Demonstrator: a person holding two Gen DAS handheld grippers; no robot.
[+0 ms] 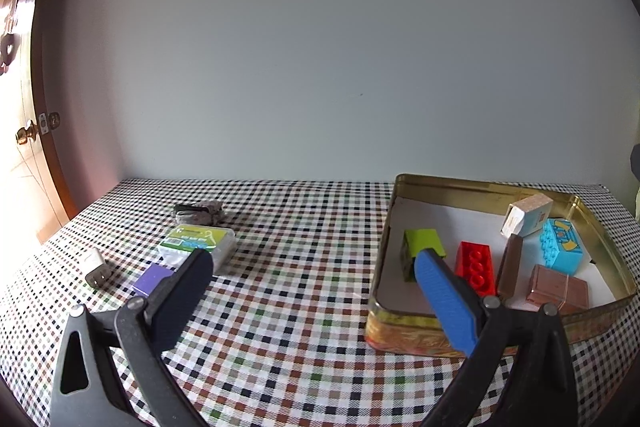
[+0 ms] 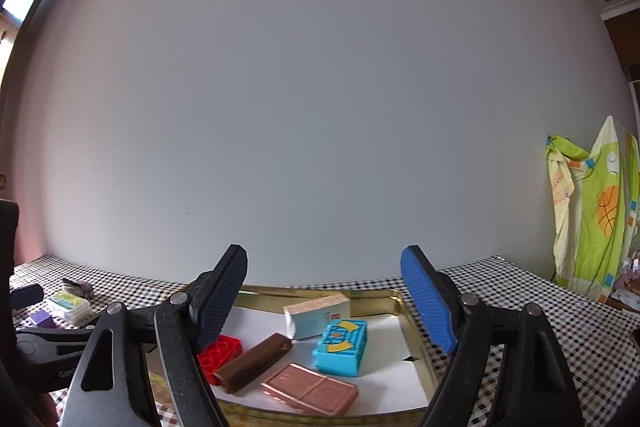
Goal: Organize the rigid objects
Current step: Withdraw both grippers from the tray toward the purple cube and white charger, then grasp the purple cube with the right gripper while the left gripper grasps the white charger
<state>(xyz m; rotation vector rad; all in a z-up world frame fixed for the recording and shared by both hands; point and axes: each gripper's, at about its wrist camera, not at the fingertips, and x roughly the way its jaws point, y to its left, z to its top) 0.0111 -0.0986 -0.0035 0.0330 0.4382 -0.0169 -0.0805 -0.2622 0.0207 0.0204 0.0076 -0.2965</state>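
A gold tin (image 1: 496, 189) on the checked cloth holds a green block (image 1: 424, 242), a red brick (image 1: 476, 267), a brown bar (image 1: 510, 265), a pink box (image 1: 558, 287), a cyan block (image 1: 562, 245) and a small white-blue carton (image 1: 528, 215). My left gripper (image 1: 316, 263) is open and empty above the cloth, its right finger over the tin's near-left corner. Left of it lie a purple block (image 1: 152, 277), a green-labelled clear box (image 1: 200, 241) and a white plug (image 1: 96, 265). My right gripper (image 2: 324, 267) is open and empty above the tin (image 2: 384, 293).
A dark crumpled item (image 1: 200, 211) lies at the back left of the table. A plain wall stands behind the table. A door with a brass knob (image 1: 28, 135) is at far left. Colourful cloth (image 2: 592, 211) hangs at right.
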